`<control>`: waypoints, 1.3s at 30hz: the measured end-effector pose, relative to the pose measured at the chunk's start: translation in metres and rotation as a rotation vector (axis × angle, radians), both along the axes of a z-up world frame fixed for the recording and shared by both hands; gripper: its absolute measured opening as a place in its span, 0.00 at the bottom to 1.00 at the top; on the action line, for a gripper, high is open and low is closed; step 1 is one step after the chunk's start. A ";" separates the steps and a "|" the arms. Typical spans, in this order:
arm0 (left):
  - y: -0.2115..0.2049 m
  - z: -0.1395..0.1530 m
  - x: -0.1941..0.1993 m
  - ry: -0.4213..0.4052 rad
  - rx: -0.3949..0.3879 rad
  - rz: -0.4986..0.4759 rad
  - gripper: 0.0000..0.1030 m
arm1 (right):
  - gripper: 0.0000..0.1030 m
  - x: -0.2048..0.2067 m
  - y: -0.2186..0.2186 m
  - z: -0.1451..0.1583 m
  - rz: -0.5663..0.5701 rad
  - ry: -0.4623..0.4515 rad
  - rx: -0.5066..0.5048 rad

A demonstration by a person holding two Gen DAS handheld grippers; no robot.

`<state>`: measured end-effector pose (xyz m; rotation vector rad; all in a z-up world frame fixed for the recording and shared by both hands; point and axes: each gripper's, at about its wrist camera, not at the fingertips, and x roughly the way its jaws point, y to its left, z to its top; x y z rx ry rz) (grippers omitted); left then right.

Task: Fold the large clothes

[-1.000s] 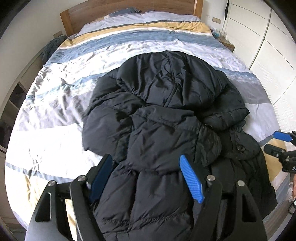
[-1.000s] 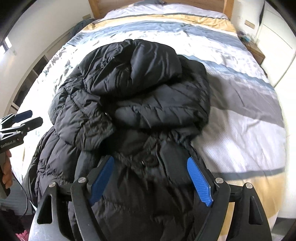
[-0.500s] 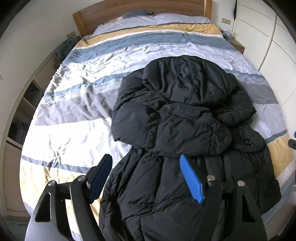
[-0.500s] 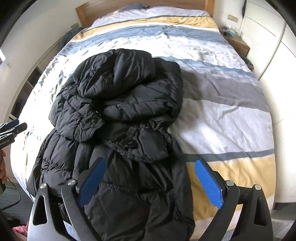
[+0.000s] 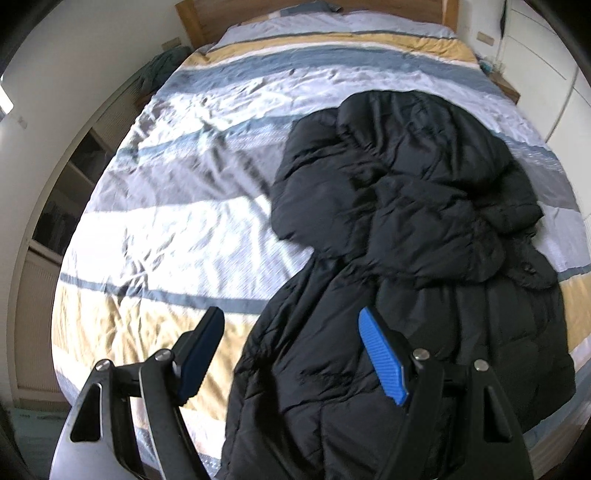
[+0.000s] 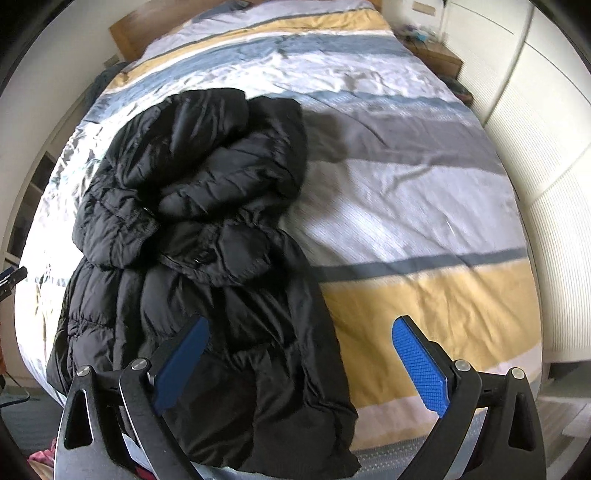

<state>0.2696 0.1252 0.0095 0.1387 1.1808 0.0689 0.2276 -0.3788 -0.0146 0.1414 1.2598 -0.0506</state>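
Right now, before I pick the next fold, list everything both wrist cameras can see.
puffer coat: one, black, partly folded on the bed, hem toward the cameras.
bed cover: one, white, blue, grey and yellow stripes, under the coat.
headboard: one, wood, far end.
nightstand: one, wood, right of the bed.
wardrobe doors: white, right wall.
left gripper: black, blue pads, open above the hem.
right gripper: same, open, empty.
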 end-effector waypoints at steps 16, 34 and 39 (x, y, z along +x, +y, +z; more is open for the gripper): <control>0.124 -0.031 -0.042 0.074 -0.068 0.195 0.72 | 0.95 -0.031 -0.013 -0.020 -0.050 0.061 -0.004; 0.121 -0.109 -0.083 0.234 -0.254 0.214 0.72 | 0.96 -0.068 -0.003 -0.073 -0.044 0.205 0.043; 0.122 -0.120 -0.088 0.257 -0.309 0.235 0.72 | 0.96 -0.078 -0.001 -0.089 -0.056 0.228 0.072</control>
